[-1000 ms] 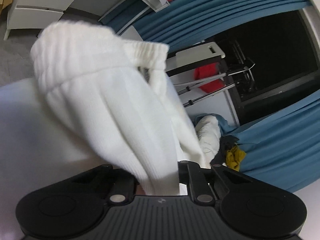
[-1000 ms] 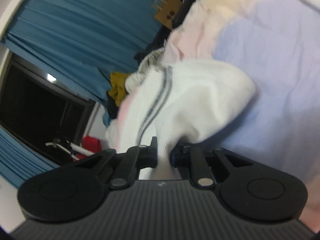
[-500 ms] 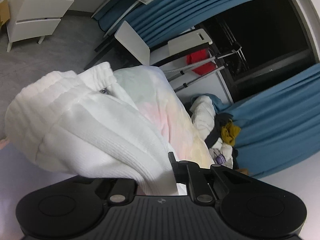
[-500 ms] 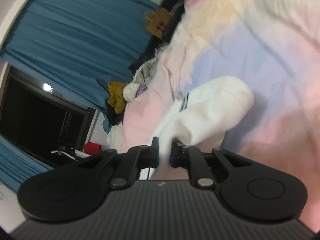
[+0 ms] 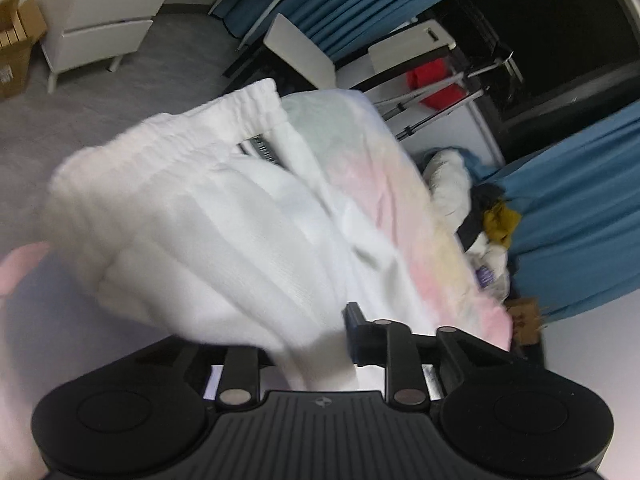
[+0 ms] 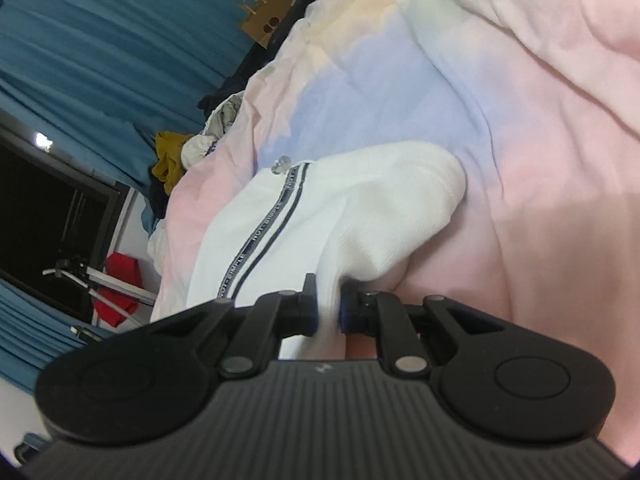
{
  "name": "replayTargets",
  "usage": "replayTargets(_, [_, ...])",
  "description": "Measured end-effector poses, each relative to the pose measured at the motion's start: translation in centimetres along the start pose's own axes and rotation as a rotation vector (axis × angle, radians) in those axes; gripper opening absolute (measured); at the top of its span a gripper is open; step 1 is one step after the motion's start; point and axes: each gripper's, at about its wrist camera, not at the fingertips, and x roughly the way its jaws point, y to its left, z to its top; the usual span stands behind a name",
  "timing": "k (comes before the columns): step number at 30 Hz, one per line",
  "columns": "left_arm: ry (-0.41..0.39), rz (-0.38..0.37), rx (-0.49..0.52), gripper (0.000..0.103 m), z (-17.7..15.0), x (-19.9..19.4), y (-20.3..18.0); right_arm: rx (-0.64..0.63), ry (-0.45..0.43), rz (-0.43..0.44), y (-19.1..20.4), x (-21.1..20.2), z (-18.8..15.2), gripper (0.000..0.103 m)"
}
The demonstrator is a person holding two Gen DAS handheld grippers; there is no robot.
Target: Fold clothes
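Across pastel bedsheet [image 6: 520, 128], lying rumpled, pink, lilac and pale yellow patches, filling most of right wrist view; also showing in left wrist view [image 5: 400, 200] under and behind the garment.

Beyond bedsheet, hanging blue curtains [image 6: 100, 40], dark window just beside them. Off far edge of bedsheet, sitting a heap of clothes [image 5: 480, 208], white, dark and mustard pieces mixed. Beside that heap, standing a brown paper bag [image 6: 264, 24]. Past bedsheet's far corner in left wrist view, standing white drawers [image 5: 104, 28] on grey floor, red item [image 5: 432, 80] near metal stand legs.

On bedsheet, lying white ribbed trousers [image 6: 320, 220] with dark lettered side stripe, one end resting on sheet, folded end bulging toward right. In left wrist view, being lifted above bedsheet: trousers [image 5: 200, 220], elastic waistband uppermost, fabric blurred.

Near edge of bedsheet, clamping trousers fabric: right gripper [image 6: 328, 308], jaws nearly together with white cloth pinched between. Over bedsheet, left gripper [image 5: 312, 344] gripping trousers too, cloth bunched between fingers and covering the left one, right finger [image 5: 354, 328] showing against fabric.
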Motion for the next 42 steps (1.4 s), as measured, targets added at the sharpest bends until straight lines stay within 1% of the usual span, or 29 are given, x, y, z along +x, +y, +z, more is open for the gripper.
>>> replayTargets(1, [0.002,0.012,0.012,0.039,-0.3,-0.6,0.1,-0.004,-0.001,0.002,-0.1,-0.1,0.0,0.013])
replayTargets(3, [-0.019,0.031,0.025,0.044,-1.0,-2.5,0.4,0.009,0.004,0.011,-0.3,-0.2,0.1,0.013])
replayTargets(7, [-0.055,0.068,0.075,0.047,-2.4,-6.5,0.1,0.029,0.012,0.023,-0.6,-0.3,0.3,0.013])
replayTargets(8, [-0.072,0.075,0.093,0.048,-2.5,-7.4,-0.5,0.034,0.013,0.023,-0.5,-0.3,0.3,0.013])
replayTargets(10, [-0.117,0.092,0.141,0.054,-2.8,-8.9,-2.1,0.035,0.014,0.022,-0.5,-0.4,0.2,0.013])
replayTargets(11, [-0.144,0.098,0.176,0.054,-2.8,-9.4,-3.4,0.035,0.014,0.022,-0.5,-0.4,0.2,0.013])
replayTargets(14, [-0.195,0.088,0.281,0.055,-3.1,-10.0,-7.1,0.036,0.015,0.021,-0.4,-0.5,0.2,0.013])
replayTargets(16, [-0.215,0.083,0.343,0.057,-3.8,-9.4,-9.7,0.033,0.015,0.020,-0.4,-0.5,0.3,0.013])
replayTargets(18, [-0.209,0.073,0.396,0.058,-4.8,-8.0,-12.2,0.036,0.014,0.021,-0.4,-0.5,0.3,0.013])
replayTargets(21, [-0.168,0.045,0.460,0.058,-6.6,-5.1,-15.1,0.033,0.013,0.019,-0.4,-0.5,0.3,0.013])
replayTargets(24, [-0.136,0.027,0.503,0.058,-8.5,-1.1,-17.4,0.035,0.011,0.019,-0.4,-0.5,0.3,0.013])
replayTargets(26, [-0.115,0.038,0.534,0.058,-9.8,1.7,-18.5,0.033,0.011,0.018,-0.4,-0.5,0.2,0.013])
replayTargets(30, [-0.084,0.078,0.618,0.058,-12.1,6.6,-19.6,0.027,0.007,0.014,-0.3,-0.5,0.3,0.013])
replayTargets(32, [-0.060,0.094,0.659,0.058,-12.7,8.7,-19.7,0.023,0.005,0.012,-0.3,-0.5,0.3,0.013])
replayTargets(34, [-0.044,0.127,0.708,0.057,-13.6,10.7,-19.7,0.017,0.002,0.009,-0.2,-0.5,0.2,0.013])
replayTargets(36, [-0.021,0.155,0.757,0.057,-14.3,12.5,-19.5,0.012,-0.003,0.002,0.0,-0.5,0.2,0.013])
replayTargets(40, [0.029,0.197,0.805,0.057,-15.0,15.4,-18.4,-0.026,-0.014,-0.021,0.5,-0.4,0.0,0.013])
replayTargets(42, [0.041,0.207,0.834,0.058,-15.2,16.3,-18.1,-0.045,-0.019,-0.029,0.8,-0.4,0.0,0.013])
